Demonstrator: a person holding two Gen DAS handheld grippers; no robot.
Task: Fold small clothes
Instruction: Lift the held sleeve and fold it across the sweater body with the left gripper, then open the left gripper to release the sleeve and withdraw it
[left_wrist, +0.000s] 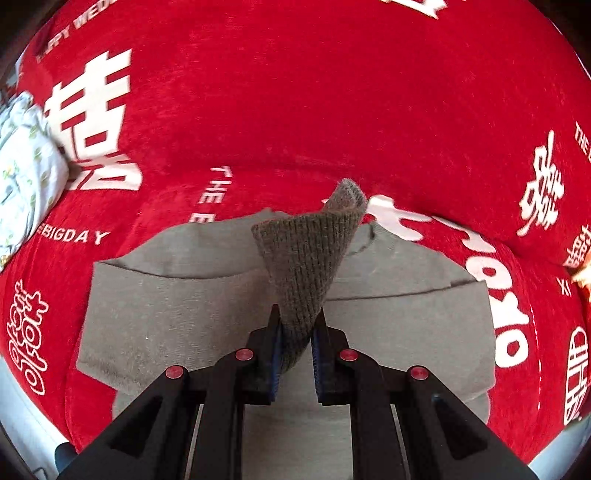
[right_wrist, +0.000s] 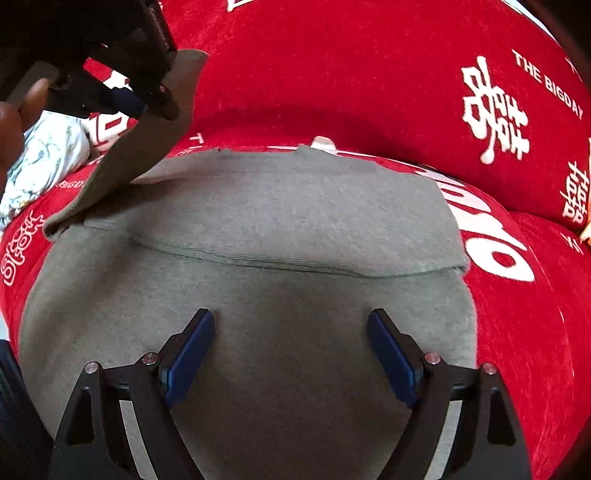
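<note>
The left gripper (left_wrist: 296, 325) has its blue-padded fingers (left_wrist: 275, 354) clenched on a ribbed knit strip (left_wrist: 308, 266) of the grey garment (left_wrist: 177, 317), a coarse, waffle-textured band that rises from between the pads and curls over at its far tip. Beyond and to both sides of those fingers the rest of the garment lies flat, a soft, fine-knit grey cloth with a folded edge running across it. In the right wrist view the same strip stretches up as a taut, smooth-backed flap to the upper left, where the black frame of the left gripper hides its end; a blurred fingertip of the person shows beside it.

The right gripper (right_wrist: 291, 325) is released, its fingers (right_wrist: 194, 347) spread wide over the near part of the grey cloth with nothing between them; whether the tips touch the fabric is hard to make out.

Under everything spreads a red plush cover (left_wrist: 295, 92) with white printed characters and lettering, partly cut off by the frame edges. Far left of the fingers sits a bundle of pale floral cloth (left_wrist: 22, 162), blurred. At the far right edge an orange scrap is too cropped to identify.
</note>
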